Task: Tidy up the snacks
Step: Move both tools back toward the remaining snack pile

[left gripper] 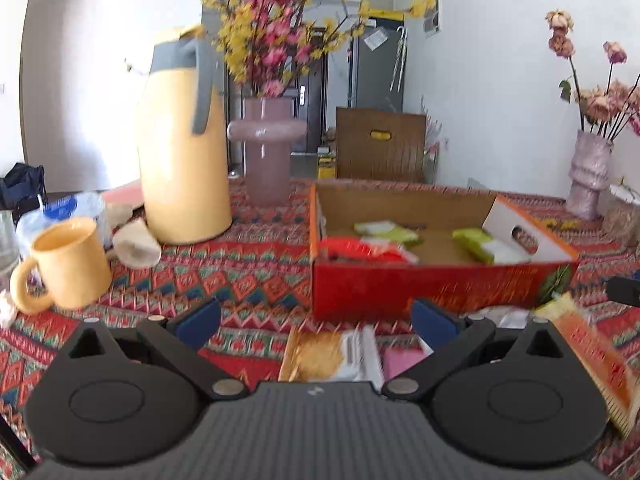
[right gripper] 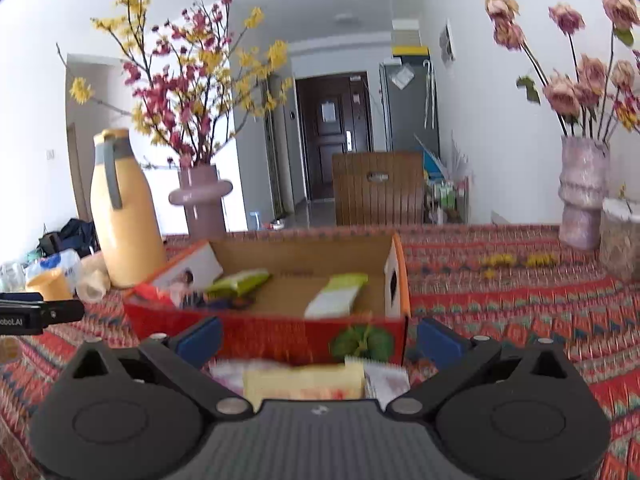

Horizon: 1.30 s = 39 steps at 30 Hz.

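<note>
Both my tongs spread wide, nothing pinched. Left tongs hover low over a golden snack packet lying flat on the worktop, just in front of the red box, so I'd say that packet is lined up for the next grab. Right tongs sit the same way over a pale yellow packet with a pinkish one beside it (blurry, can't read labels). Orange packet lies off to my left tongs' right.

Box open at the top, near wall low, so drops go in from above. Already inside: green packets, a green-white one, a red one. Roughly partway through, loose snacks left outside.

Yellow jug, mug and pink vase stand left of the box, apart from the snacks, likely not in the way.
</note>
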{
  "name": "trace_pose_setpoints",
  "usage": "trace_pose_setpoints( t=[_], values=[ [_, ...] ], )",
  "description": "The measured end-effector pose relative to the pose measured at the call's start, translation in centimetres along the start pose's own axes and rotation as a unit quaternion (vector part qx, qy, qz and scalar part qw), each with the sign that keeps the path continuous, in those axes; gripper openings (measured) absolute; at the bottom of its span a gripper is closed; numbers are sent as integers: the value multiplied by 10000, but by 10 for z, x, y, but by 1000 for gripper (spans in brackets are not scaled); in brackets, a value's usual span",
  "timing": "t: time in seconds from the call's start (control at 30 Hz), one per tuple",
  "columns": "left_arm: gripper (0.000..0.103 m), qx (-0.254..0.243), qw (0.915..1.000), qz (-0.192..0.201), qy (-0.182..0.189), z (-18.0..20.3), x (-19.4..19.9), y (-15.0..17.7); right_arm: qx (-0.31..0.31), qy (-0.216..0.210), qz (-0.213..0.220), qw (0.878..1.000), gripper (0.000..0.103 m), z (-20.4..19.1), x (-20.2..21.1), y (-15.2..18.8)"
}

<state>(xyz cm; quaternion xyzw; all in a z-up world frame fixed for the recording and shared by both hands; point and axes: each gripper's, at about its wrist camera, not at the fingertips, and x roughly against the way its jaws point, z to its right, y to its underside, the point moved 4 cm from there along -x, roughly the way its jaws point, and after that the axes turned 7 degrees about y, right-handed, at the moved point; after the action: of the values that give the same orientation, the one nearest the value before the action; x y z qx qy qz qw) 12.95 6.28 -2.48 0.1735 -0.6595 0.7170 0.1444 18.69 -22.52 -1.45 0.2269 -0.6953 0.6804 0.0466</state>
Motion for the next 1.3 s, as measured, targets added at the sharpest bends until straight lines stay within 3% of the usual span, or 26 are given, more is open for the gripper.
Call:
trace_pose_setpoints(
  t=[0.5, 1.3],
  values=[
    [103, 159, 9995, -75, 266, -6, -19, 24, -499, 212, -524, 9972, 103, 21, 10, 56],
    [103, 276, 9989, -65, 383, -7, -18, 26, -67, 216, -949, 9952, 103, -3, 11, 71]
  ],
)
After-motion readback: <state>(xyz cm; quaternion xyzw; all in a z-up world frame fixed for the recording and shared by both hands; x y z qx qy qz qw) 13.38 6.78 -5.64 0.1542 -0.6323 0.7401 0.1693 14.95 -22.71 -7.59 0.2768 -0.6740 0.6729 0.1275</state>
